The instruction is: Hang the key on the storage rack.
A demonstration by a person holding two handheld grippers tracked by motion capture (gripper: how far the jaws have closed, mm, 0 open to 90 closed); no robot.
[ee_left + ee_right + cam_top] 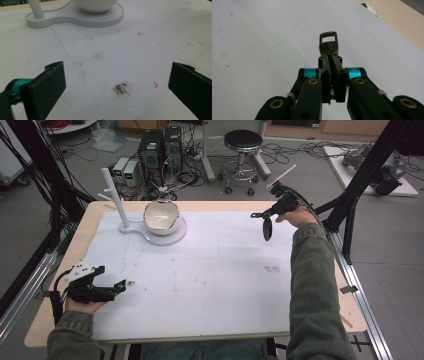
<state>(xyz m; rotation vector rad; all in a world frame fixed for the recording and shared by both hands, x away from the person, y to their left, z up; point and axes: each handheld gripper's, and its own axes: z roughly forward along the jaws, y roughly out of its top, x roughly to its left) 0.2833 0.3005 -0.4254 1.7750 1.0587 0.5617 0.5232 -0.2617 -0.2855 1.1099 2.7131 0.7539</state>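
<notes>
A: Item one: right gripper (266, 216), raised over the far right of the white mat (225, 280). Jaws clamped tight on the handle of a dark spoon (268, 228). Bowl of the spoon hanging down below the jaws in the high view; loop end of the handle (328, 37) poking out past the pads in the right gripper view.

B: Reason for that hold?

A: Probably for carrying: gripped near the handle's end, so the spoon dangles free and clear of the mat. Likely bound for the rack or the bowl; not certain which.

B: Item two?

A: Left gripper (107, 287), near left of the mat, resting low. Jaws spread wide, nothing between them; bare stained mat ahead in the left gripper view. Parked out of the way, by the look of it.

B: Item three?

A: White bowl (161, 216), seated on the round part of a white stand base (172, 237), far left of centre. White peg post (116, 200) upright on the same base, just beside the bowl. Pegs possibly meant for hanging utensils by a loop.

B: Distance, spoon to stand?

A: Well apart, most of the mat's width between.

B: Brands, labels, writing?

A: None legible. Faint small dark marks on the mat (272, 268), too small to read. Teal bands on the gripper fingers (353, 72), unmarked.
</notes>
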